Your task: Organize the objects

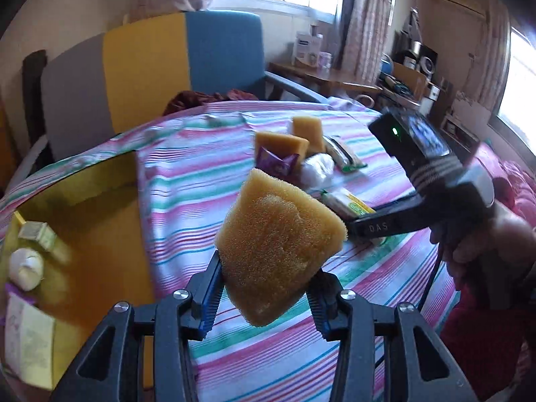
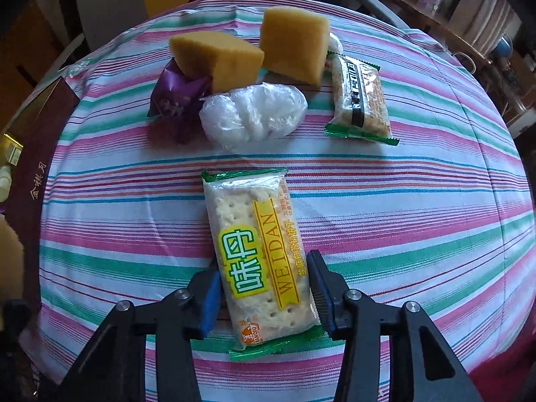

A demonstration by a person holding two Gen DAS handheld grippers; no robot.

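While my right gripper (image 2: 264, 296) points steeply down at the striped cloth (image 2: 402, 221), its two pads sit against the long sides of the cracker packet (image 2: 259, 258), narrowed onto it; the packet lies flat with its long axis running away from me, leaning slightly leftward at the far end, green crimped seals at both ends. On its yellow band I read "WEIDAN", beside large green-outlined characters I cannot make out, and a small "DANQIU" mark at the near end. Beyond the cracker packet lies one crumpled white plastic bag (image 2: 253, 117), with one purple wrapper (image 2: 179, 98) to its left and a second green-edged snack packet (image 2: 360, 97) to its right, also lengthwise away from me; its print is too blurred to read. Farthest from the cracker packet stand two yellow sponge blocks (image 2: 217, 58), side by side. My left gripper (image 1: 266, 293) is closed partway on a third sponge (image 1: 279, 244), squeezing its lower part and holding it in the air above the cloth, tilted, left of the cracker packet. Further left sits an open yellow-lined box (image 1: 100, 221) holding several small items; its dark side carries gold characters I cannot read.
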